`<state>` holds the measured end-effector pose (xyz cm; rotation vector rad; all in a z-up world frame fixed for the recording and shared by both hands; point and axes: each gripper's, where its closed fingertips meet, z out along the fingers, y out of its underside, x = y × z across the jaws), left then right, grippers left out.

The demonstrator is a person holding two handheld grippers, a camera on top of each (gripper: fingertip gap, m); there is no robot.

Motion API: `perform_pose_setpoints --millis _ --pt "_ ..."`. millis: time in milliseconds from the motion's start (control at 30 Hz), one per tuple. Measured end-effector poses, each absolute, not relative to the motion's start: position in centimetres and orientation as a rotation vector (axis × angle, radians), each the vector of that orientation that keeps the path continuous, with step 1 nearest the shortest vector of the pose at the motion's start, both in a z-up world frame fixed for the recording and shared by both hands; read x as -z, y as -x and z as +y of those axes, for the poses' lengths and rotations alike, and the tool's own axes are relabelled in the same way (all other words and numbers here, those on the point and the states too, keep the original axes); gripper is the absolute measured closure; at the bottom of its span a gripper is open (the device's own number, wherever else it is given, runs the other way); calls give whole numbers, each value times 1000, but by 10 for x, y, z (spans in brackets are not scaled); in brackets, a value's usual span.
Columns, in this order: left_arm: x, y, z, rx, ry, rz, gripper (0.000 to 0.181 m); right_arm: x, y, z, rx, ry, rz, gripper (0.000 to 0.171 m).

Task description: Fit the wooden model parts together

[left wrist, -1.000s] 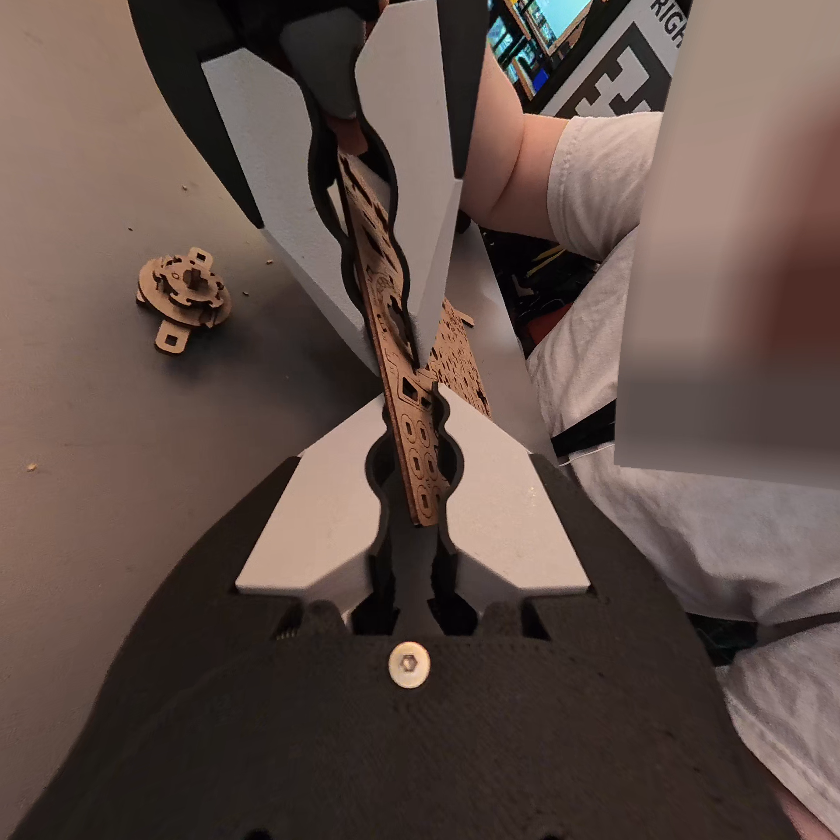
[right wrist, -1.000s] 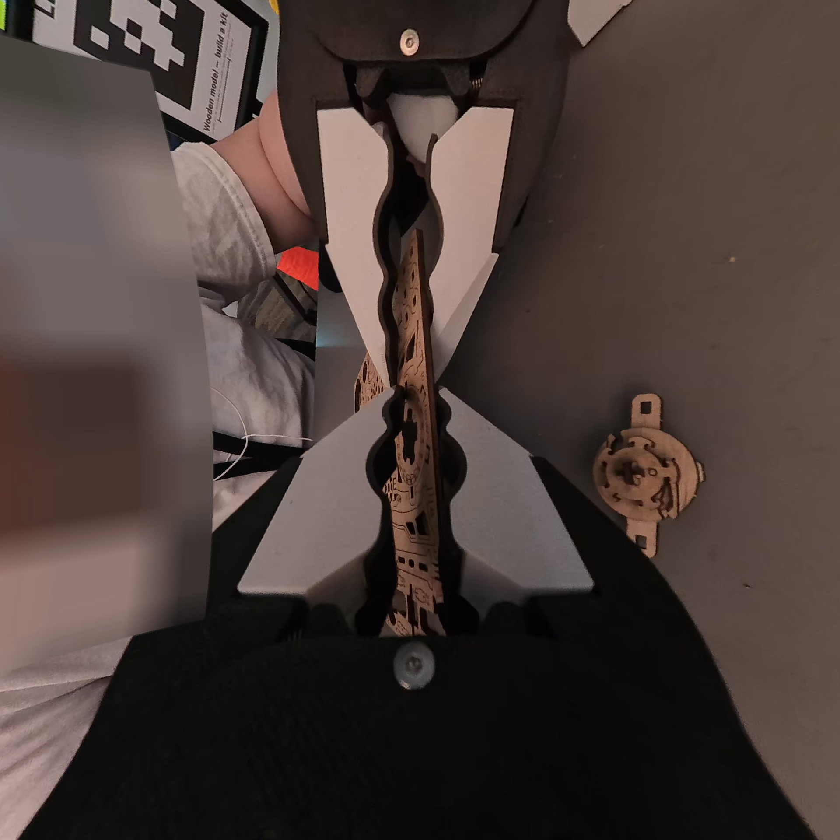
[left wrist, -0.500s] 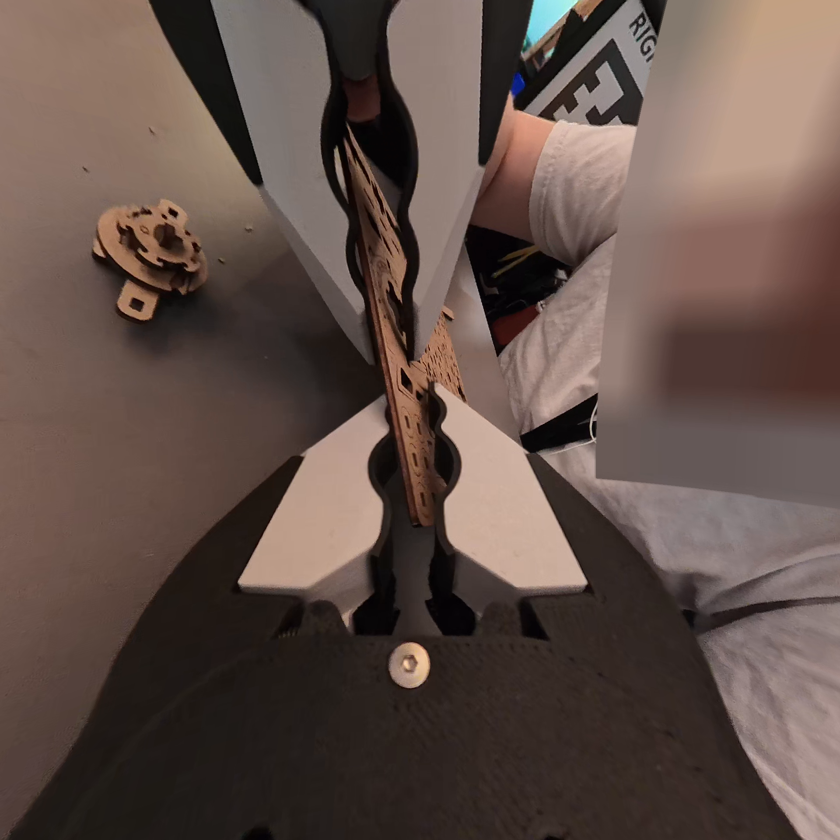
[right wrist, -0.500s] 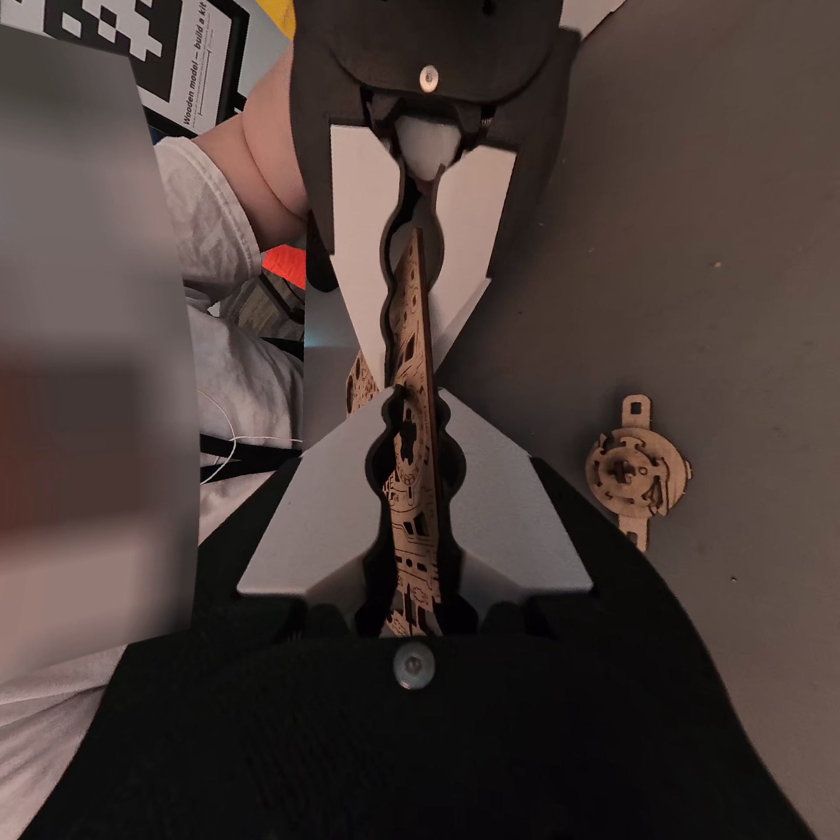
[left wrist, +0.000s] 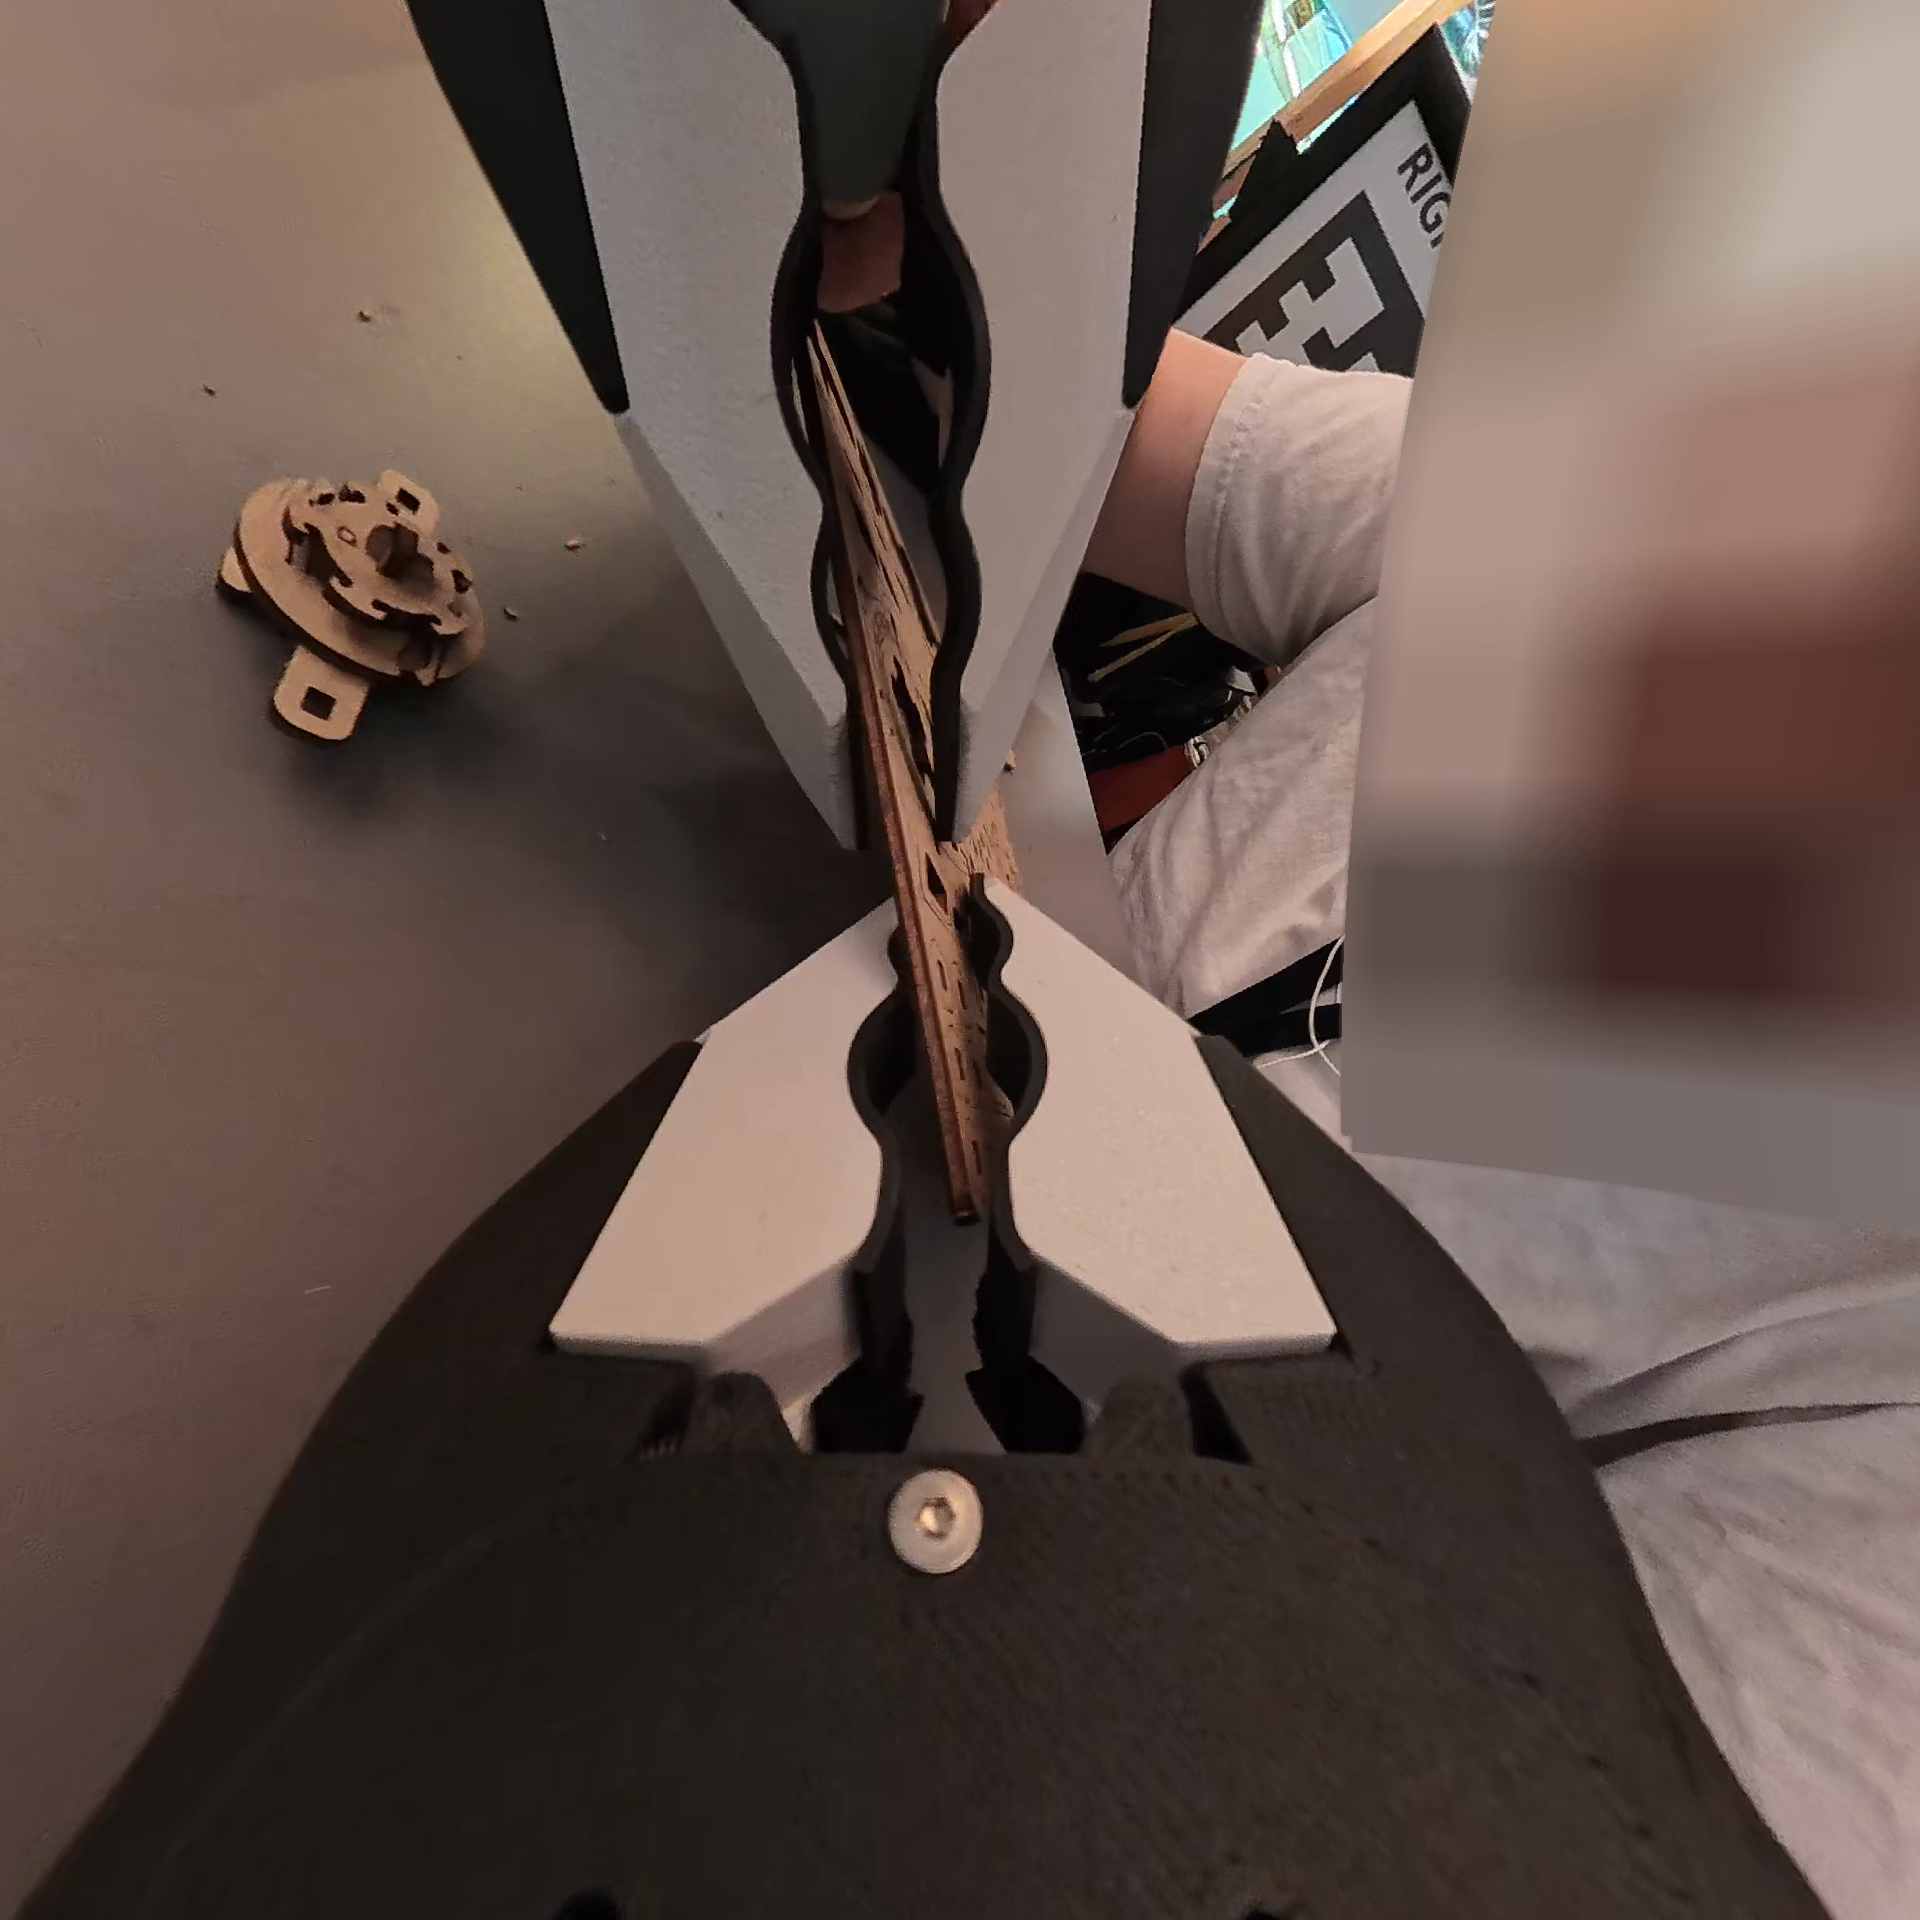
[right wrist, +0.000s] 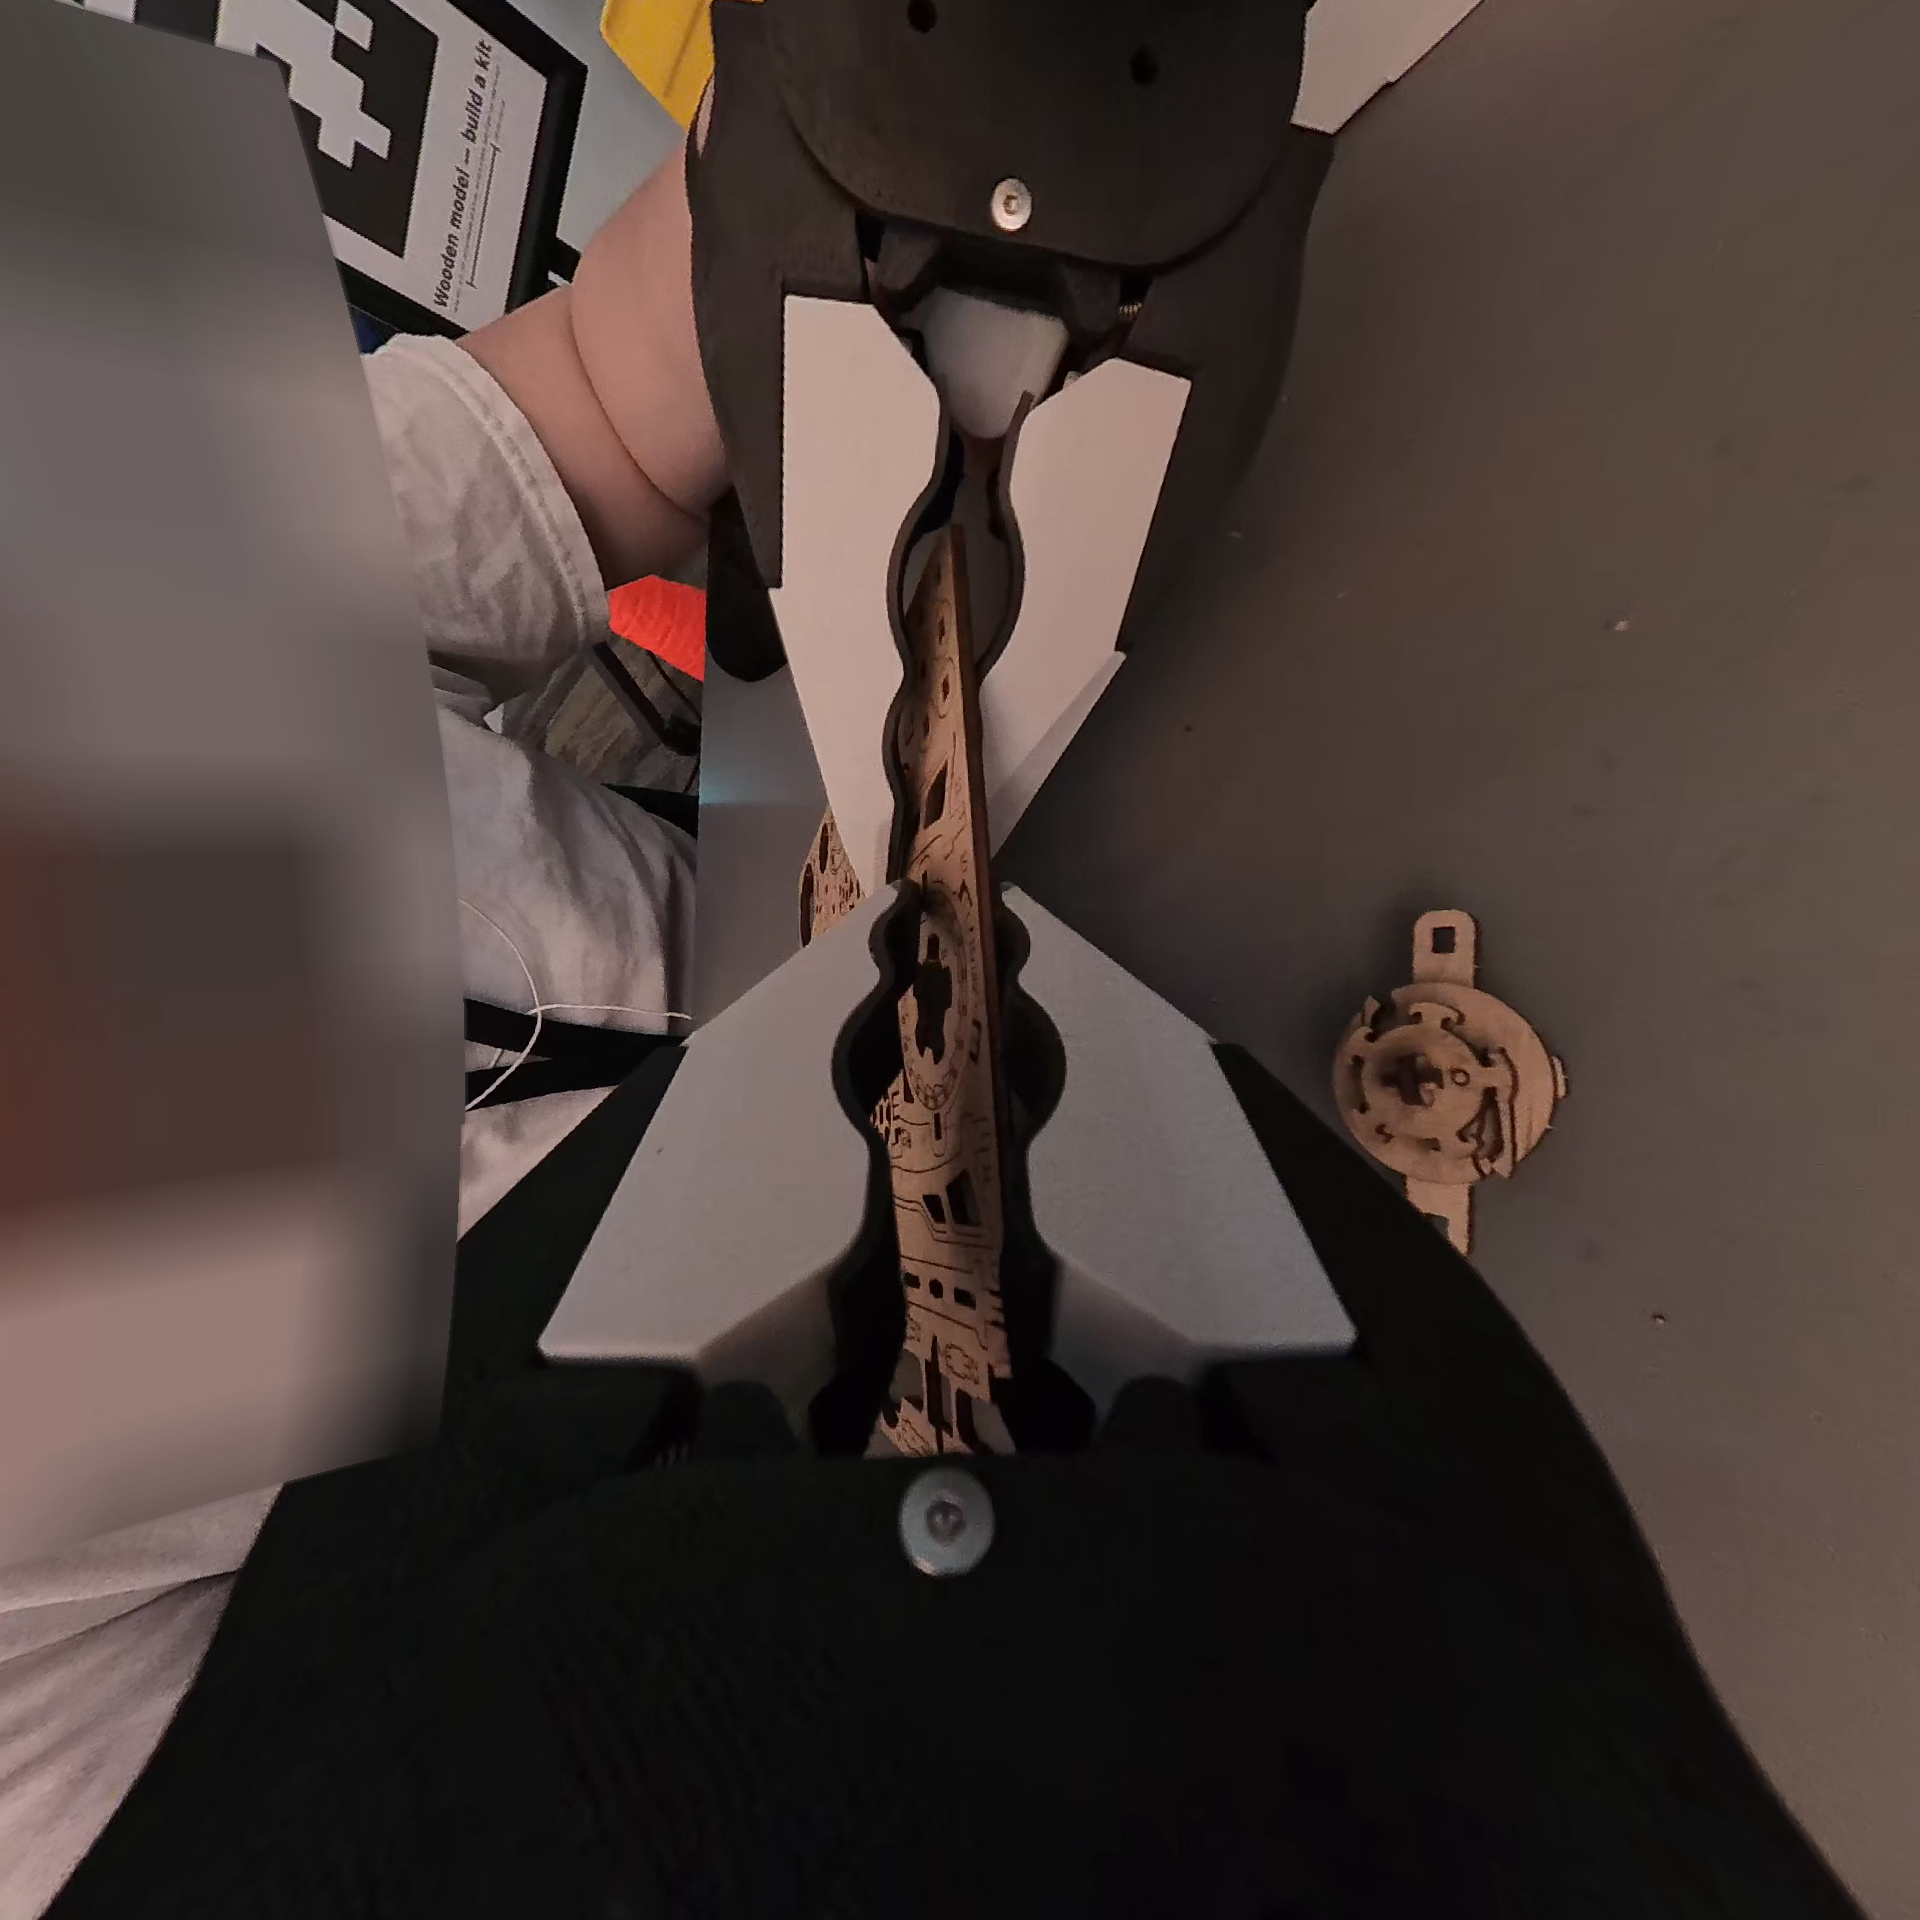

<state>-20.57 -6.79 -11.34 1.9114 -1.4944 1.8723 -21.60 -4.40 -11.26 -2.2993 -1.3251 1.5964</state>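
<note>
A thin laser-cut wooden sheet is held edge-on between both grippers, above the grey table's near edge. My left gripper is shut on one end of it. My right gripper is shut on the other end, where the sheet reaches deep between the fingers. The two grippers face each other, tips almost touching: the right gripper shows at the top of the left wrist view, the left gripper at the top of the right wrist view. A round assembled wooden part lies flat on the table, also seen in the right wrist view.
The grey table carries a few wood crumbs. A person in a white T-shirt sits at the table's edge, with an arm behind the grippers. A black-and-white marker board stands behind the person. The tips of both grippers are at nearly the same place.
Both grippers keep their hold on the sheet. The facing gripper now stands straighter in line in the left wrist view and sits lower in the right wrist view. The round part has not moved on the table.
</note>
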Motion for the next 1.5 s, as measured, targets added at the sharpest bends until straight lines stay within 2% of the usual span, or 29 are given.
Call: perform_pose_setpoints --millis 1167,1333,1500 --pt "118 206 -67 -1750 -2055 -1503 178 119 215 -43 -1429 2276 -1443 160" --pt "113 204 -66 -1804 -2020 -1505 179 110 215 -44 -1577 2270 -1356 161" --pt "115 205 -67 -1795 -2010 -1500 178 113 213 -47 -1558 2284 -1385 159"
